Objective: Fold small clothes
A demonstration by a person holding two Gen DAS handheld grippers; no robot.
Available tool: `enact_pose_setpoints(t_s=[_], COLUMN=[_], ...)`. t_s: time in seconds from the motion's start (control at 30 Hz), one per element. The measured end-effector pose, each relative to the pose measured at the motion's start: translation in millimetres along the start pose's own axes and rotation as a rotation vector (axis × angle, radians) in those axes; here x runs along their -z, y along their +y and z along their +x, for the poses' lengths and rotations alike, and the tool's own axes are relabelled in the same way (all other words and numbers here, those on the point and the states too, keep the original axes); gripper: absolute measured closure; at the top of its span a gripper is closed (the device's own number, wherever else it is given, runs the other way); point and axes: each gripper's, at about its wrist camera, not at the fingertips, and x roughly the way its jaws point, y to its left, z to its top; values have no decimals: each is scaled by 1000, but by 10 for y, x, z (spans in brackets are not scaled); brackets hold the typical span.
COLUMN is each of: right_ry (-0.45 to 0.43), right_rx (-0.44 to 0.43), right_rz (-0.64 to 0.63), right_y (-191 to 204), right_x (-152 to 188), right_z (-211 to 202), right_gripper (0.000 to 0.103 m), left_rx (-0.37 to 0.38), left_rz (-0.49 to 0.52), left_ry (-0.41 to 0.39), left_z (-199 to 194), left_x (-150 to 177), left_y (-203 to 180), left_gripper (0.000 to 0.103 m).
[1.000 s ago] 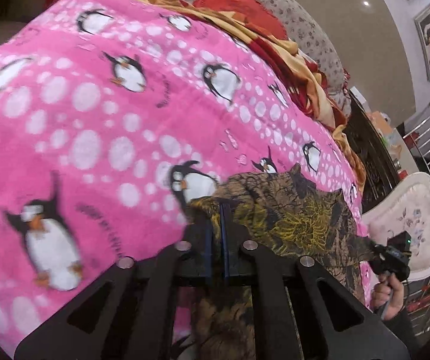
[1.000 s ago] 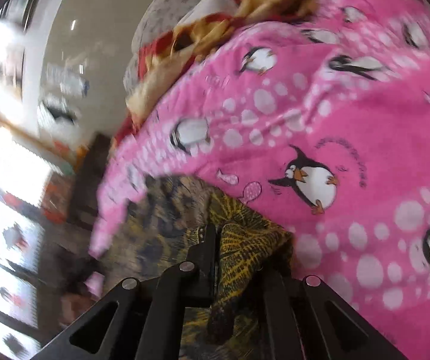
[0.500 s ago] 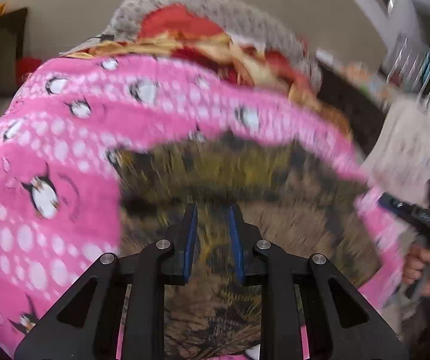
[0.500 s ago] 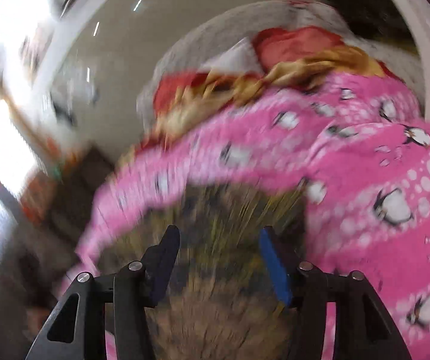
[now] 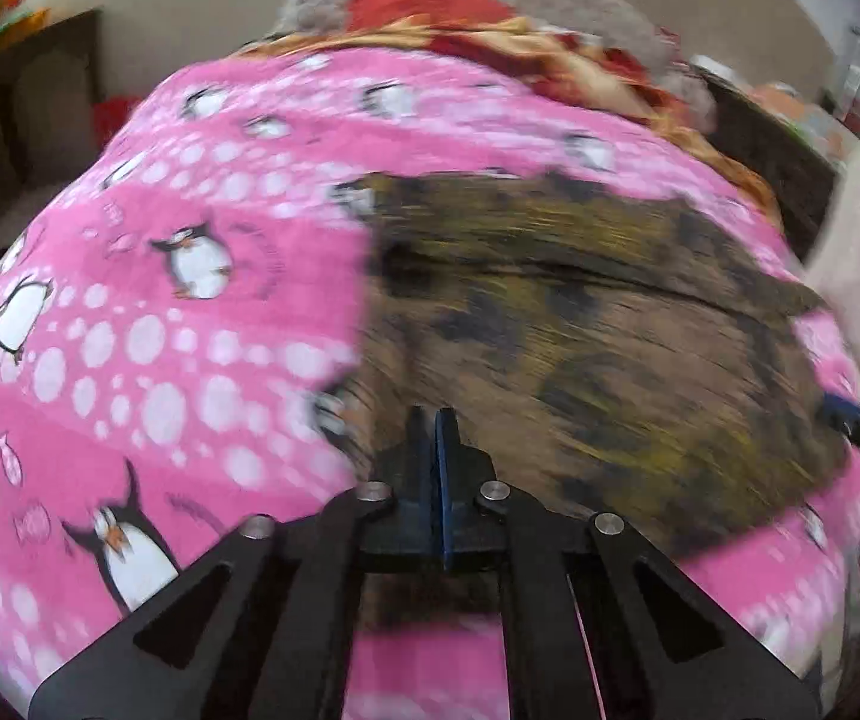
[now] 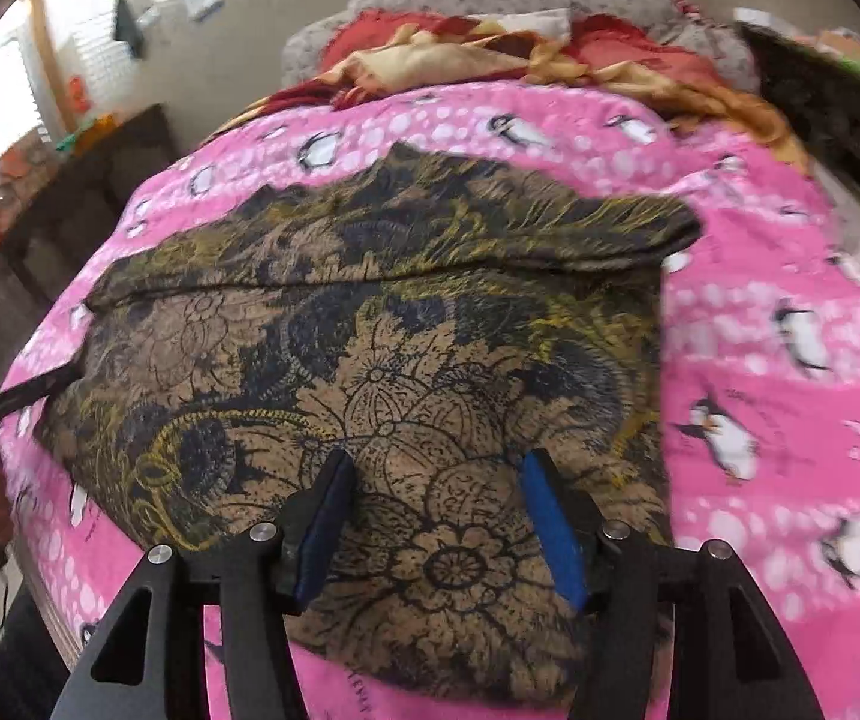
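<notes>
Step now: one fold looks done. The brown patterned cloth (image 6: 370, 324) lies flat on the pink penguin blanket (image 6: 790, 420) on the bed, with a fold line running across it.
Where the cloth is: in the middle of the right wrist view, from about 9 o'clock to 3 o'clock.
Right gripper (image 6: 439, 525): its jaws are opening and stand well apart above the cloth; nothing is pinched between them.
Left gripper (image 5: 433, 480): pressed tight together at the near left edge of the cloth (the picture is blurry, so I cannot tell if any cloth is caught in it).
Next move: I think each gripper needs a new pinch on an edge or corner, so the cloth can be folded over again.
Other things: a red and gold bedspread (image 6: 490, 54) is bunched at 12 o'clock, far from the cloth. A dark cabinet (image 6: 88, 180) stands at 9 o'clock.
In the way: nothing sits on the cloth. The soft blanket could get pinched too.
</notes>
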Motion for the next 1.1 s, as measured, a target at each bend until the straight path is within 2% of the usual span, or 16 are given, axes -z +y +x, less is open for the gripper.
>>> enact_pose_setpoints(t_s=[0.07,0.1,0.17,0.2,0.27,0.33,0.43,0.57,0.6,0.67,0.73,0.8,0.87,0.97,1.03,1.1], right_ry=[-42,-43,-38,-20,130,92,119,38,41,45,79,86,98,108,109,104], right_rx=[5,1,20,49,27,25,41,15,13,-9,-7,59,90,85,75,56], right_rz=[-33,-43,-90,-102,-46,-86,-75,-30,-28,-15,-55,-147,-190,-190,-197,-195], right_y=[254,362,632,694,668,677,666,750,814,921,1079,1225,1317,1313,1305,1279], right_x=[2,-3,20,39,184,267,199,-24,-85,-125,-111,-8,-9,-27,-37,-44], right_z=[-160,-169,-105,-43,247,212,156,69,137,260,477,582,600,626,635,567], right_gripper=[41,37,37,37,35,34,35,34,32,32,22,6,0,0,0,1], left_rx=[88,82,52,73,99,101,96,172,165,179,191,160,187,222,179,78], left_rz=[55,69,76,61,26,11,-3,13,10,-5,-15,18,-32,-80,-72,-56], left_ry=[-13,0,51,22,40,51,55,-30,-28,46,159,104,108,120,91,19], left_z=[-117,-99,56,20,-9,-39,-113,-200,-159,132,449,475,499,541,457,323], left_x=[160,201,383,431,456,459,351,63,-19,-150,-104,-8,5,-39,-125,-222], left_y=[-194,-231,-188,-132,-20,17,-80,-394,-436,-555,-650,-724,-653,-559,-529,-429], left_gripper=[98,96,96,96,96,96,96,96,96,96,95,94,94,94,94,94])
